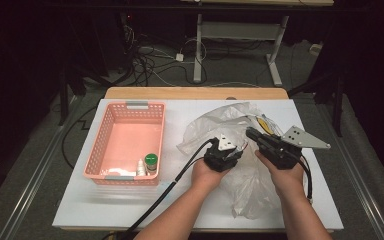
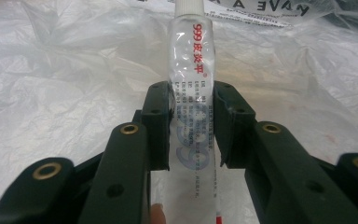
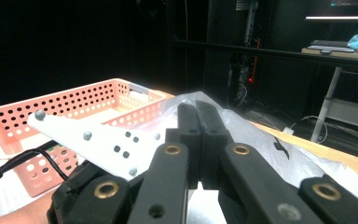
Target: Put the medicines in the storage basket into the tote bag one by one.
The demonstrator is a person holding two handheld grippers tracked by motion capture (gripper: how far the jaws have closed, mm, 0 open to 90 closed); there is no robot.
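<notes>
Black fingers of my left gripper point(image 2: 193, 130) fill the near edge of the left gripper view, pinching a clear ointment tube point(image 2: 192, 88) by its lower body; red print runs up it, white cap end points away. Tube sits over the crumpled plastic bag point(image 2: 65, 93), which lies on the white counter point(image 1: 190, 210) in front of me. Right gripper point(image 3: 196, 116) has its fingers pressed together; whether they nip a fold of bag film I can't tell. In the high view it hangs over the bag's right side point(image 1: 252, 134), left gripper point(image 1: 230, 145) just beside it.

Step in hand, as I judge it: get the tube out of the bag and over to the pink basket point(image 1: 105, 150) at left, where a green-capped bottle point(image 1: 151, 162) and a small white bottle point(image 1: 140, 167) already stand in the near right corner.

To do it well: keep the pinch steady, tube is soft so no harder squeeze. Lift straight clear of the film before moving sideways, so the bag doesn't drag. Right gripper should hold the bag down. Set the tube in the open basket floor, away from the bottles.
</notes>
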